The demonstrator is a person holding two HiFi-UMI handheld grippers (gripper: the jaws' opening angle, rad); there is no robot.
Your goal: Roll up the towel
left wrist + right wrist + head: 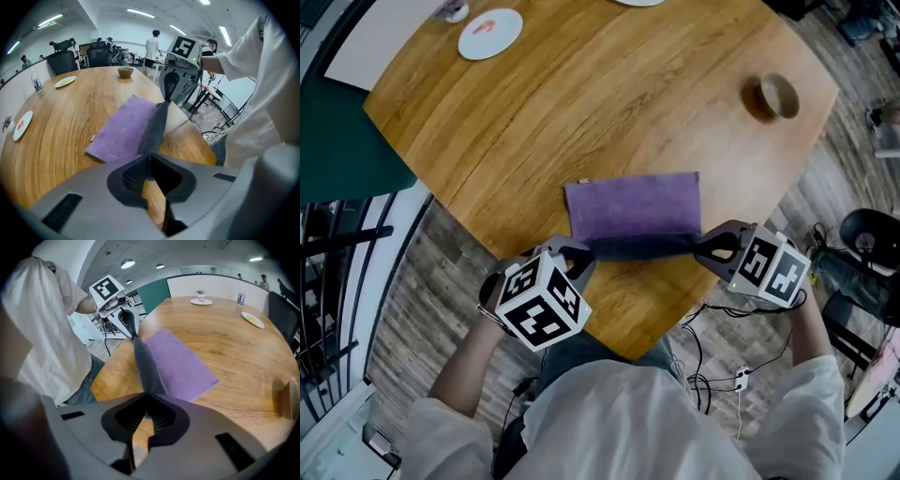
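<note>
Towel (pixel 633 211): purple, lying flat on the wooden table (pixel 581 103) close to its near edge, with the near hem raised off the wood and stretched as a dark band between my two grippers. Risks noted: each hold takes only a corner of thin cloth, so a sideways tug could pull a corner free. If one hand leads the other, the first turn would, in my judgement, go on crooked and the roll come out coned. If I draw the hem toward me instead of over, the flat part may slide off the near edge. Position: my left gripper (pixel 581 255) is pinched tight on the near left corner, my right gripper (pixel 705 246) likewise on the near right. In both gripper views the cloth runs out from between the closed jaws, the rest lying beyond them.
</note>
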